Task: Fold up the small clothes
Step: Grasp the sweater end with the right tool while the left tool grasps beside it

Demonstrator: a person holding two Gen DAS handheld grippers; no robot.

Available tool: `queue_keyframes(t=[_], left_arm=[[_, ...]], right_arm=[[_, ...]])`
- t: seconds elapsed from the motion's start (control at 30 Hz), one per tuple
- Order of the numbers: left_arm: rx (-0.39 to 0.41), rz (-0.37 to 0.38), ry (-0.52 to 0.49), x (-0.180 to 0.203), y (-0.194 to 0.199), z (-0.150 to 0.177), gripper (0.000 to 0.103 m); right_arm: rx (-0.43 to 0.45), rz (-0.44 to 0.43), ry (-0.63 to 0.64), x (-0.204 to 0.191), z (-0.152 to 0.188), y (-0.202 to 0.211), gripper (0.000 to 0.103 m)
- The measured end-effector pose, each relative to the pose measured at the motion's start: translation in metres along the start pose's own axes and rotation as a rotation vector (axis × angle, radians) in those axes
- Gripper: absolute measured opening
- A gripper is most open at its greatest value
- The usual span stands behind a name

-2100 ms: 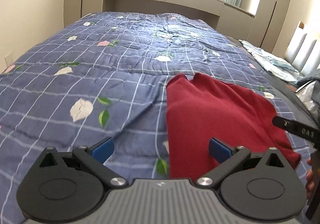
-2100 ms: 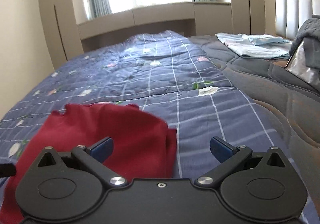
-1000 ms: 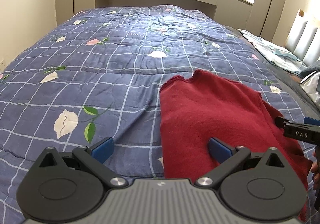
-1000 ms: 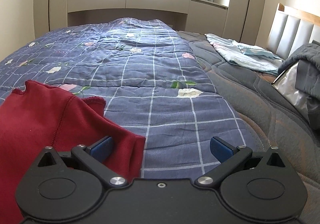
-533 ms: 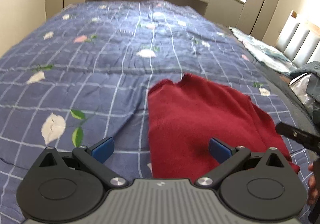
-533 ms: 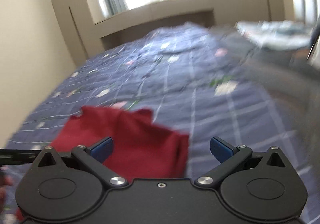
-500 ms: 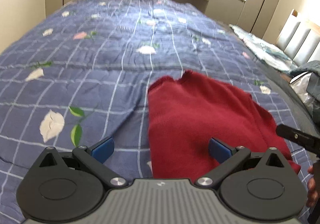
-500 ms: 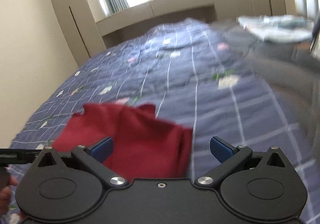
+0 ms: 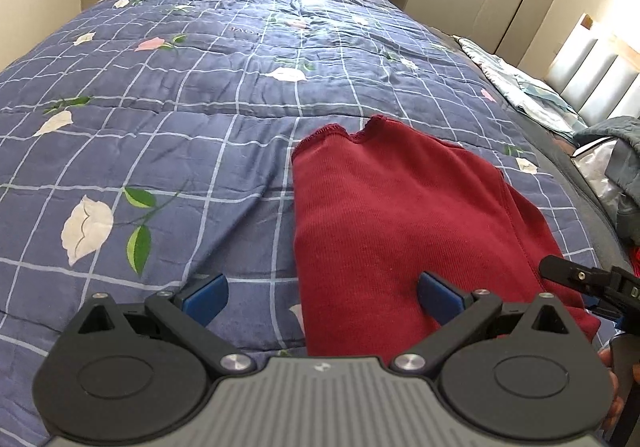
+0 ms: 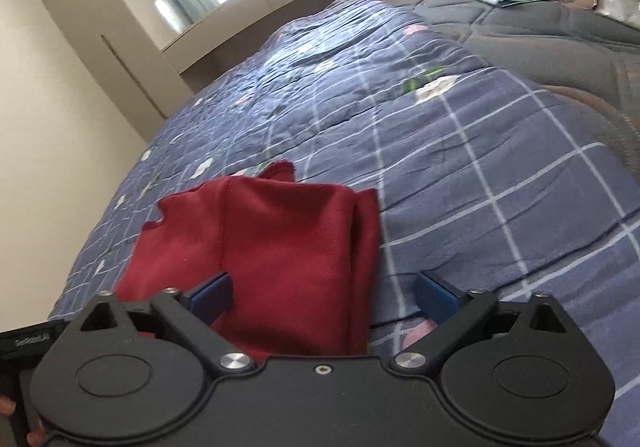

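Red garment (image 9: 400,231) on quilt (image 9: 180,127), between spread right tongs (image 10: 323,295).

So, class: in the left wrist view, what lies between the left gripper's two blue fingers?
Blue floral quilt on the left side, then the near left edge of the red garment; both lie beyond the open left gripper.

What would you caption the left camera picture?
Open left gripper hovering over a red garment lying on a blue floral quilt.
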State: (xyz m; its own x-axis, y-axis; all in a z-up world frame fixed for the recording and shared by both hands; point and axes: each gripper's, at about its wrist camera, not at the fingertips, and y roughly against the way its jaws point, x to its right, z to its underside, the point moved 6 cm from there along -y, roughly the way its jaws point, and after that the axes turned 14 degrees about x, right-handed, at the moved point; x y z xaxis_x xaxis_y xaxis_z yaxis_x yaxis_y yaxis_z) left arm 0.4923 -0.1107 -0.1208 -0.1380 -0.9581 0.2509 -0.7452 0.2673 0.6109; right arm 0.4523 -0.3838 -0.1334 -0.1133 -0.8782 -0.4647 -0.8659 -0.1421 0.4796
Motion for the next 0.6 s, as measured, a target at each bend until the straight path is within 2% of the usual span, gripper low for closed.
queue_keyframes(t=[0.17, 0.27, 0.33, 0.43, 0.57, 0.6], left_arm=[[-0.003, 0.006, 0.011, -0.0003, -0.0007, 0.0006, 0.102], [-0.013, 0.014, 0.018, -0.0003, -0.0010, 0.0009, 0.102], [-0.026, 0.024, 0.031, -0.0009, -0.0017, 0.0010, 0.102], [-0.042, 0.042, 0.043, -0.0003, -0.0010, 0.0016, 0.101], [-0.049, 0.073, 0.044, 0.0038, 0.0025, 0.0009, 0.089], [-0.055, 0.090, 0.050, 0.0050, 0.0032, 0.0005, 0.082]], right_arm=[[0.022, 0.034, 0.009, 0.0010, 0.0025, 0.0002, 0.090], [0.026, 0.043, 0.006, 0.0024, 0.0028, 0.0002, 0.083], [0.028, 0.046, 0.001, 0.0036, 0.0028, 0.0013, 0.076], [0.022, 0.021, -0.021, 0.0025, 0.0030, 0.0024, 0.053], [0.015, 0.000, -0.053, -0.0021, 0.0042, 0.0035, 0.037], [0.019, -0.002, -0.055, -0.0035, 0.0038, 0.0044, 0.032]])
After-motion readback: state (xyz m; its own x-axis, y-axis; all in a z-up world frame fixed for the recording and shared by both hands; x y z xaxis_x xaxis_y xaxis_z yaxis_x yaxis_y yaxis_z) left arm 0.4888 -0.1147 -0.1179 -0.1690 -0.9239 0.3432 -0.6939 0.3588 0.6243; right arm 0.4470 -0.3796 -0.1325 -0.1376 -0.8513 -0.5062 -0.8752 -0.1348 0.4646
